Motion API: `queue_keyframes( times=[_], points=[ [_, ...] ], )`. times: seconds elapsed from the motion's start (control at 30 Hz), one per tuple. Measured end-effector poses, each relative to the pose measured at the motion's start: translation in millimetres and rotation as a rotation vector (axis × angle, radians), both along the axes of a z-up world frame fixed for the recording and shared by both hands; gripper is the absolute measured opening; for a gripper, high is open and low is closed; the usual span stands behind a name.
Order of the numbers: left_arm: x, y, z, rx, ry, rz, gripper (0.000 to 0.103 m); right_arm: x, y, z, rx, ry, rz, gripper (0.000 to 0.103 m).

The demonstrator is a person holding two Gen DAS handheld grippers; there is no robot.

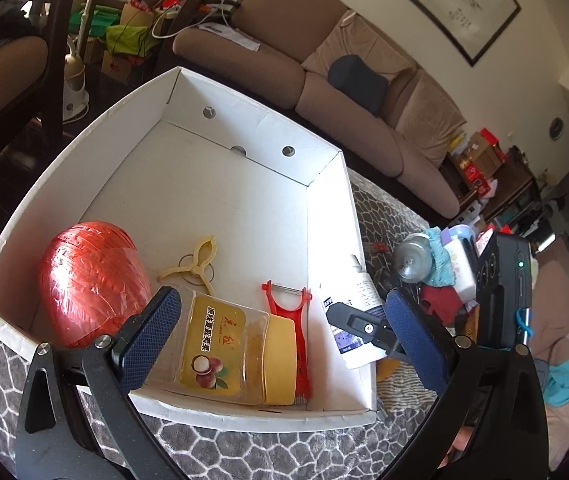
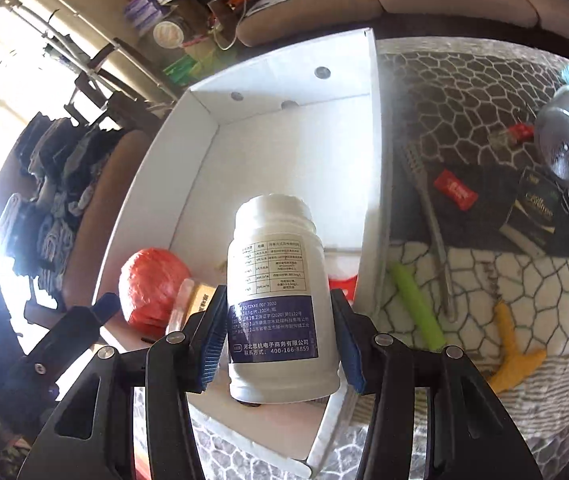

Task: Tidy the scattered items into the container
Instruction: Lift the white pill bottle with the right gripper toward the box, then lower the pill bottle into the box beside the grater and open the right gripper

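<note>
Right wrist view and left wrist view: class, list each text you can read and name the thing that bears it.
"400-166-8859" and "河北思杭电子商务有限公司": blue band of the white plastic bottle.
Bottle's table print: too small.
"原味夏威夷果": yellow label of the clear plastic jar.
Black packet gold script: blurred.
Red wrapper: unreadable.

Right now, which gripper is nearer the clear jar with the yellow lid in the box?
Left. The left gripper hangs open directly over the clear jar; the right gripper sits beside it near the box's corner, shut on the white bottle.
</note>
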State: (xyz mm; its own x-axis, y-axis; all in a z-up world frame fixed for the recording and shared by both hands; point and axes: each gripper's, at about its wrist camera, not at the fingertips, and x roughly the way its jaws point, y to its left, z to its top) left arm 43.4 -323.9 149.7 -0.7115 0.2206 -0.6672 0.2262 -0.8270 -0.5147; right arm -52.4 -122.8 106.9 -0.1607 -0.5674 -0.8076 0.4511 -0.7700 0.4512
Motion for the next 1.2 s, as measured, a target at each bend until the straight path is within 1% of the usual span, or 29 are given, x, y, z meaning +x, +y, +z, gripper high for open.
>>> queue_keyframes(
  times=[0.07,0.23,0.33,0.47,0.67,0.7,0.73,0.77,0.8,0.93,1.07,1.2],
  points=[
    [1.0,-2.8,-0.2,0.009,0.002,0.001,0.103,8.9,-1.7,0.5,0.038,0.041,-0.014,0.051],
    [7.4,-6.8,0.4,0.029,0.013,0.006,0.103,30.1,-7.4,-0.2,0.127,0.076,0.014,0.050],
    [10.7,-8.7,1.1,0.041,0.018,0.007,0.103,39.7,-7.7,-0.6,0.159,0.085,0.039,0.050],
    [12.5,-9.0,0.9,0.043,0.018,0.001,0.103,43.0,-7.1,1.5,0.186,0.085,0.061,0.050],
    [12.9,-12.6,1.0,0.055,0.023,0.006,0.103,44.9,-19.1,9.3,0.291,0.114,0.128,0.051],
    [12.7,-13.0,0.7,0.058,0.023,0.006,0.103,44.1,-21.8,11.3,0.316,0.134,0.134,0.052],
    [12.6,-13.1,0.1,0.060,0.022,0.007,0.103,42.6,-23.4,14.8,0.341,0.163,0.126,0.059],
    [12.7,-12.9,0.0,0.061,0.022,0.006,0.103,40.9,-23.8,19.9,0.341,0.190,0.116,0.066],
    [12.4,-12.5,-0.1,0.060,0.021,0.004,0.103,38.6,-23.7,25.1,0.324,0.207,0.112,0.067],
    [11.5,-8.9,0.8,0.052,0.019,-0.001,0.103,31.1,-27.9,40.3,0.285,0.250,0.106,0.069],
    [10.7,-8.3,-0.7,0.055,0.014,-0.001,0.103,25.2,-30.4,46.2,0.252,0.251,0.100,0.071],
    [8.2,-2.8,-2.9,0.060,0.007,-0.021,0.103,24.4,-17.6,50.4,0.218,0.273,0.080,0.073]
  ],
)
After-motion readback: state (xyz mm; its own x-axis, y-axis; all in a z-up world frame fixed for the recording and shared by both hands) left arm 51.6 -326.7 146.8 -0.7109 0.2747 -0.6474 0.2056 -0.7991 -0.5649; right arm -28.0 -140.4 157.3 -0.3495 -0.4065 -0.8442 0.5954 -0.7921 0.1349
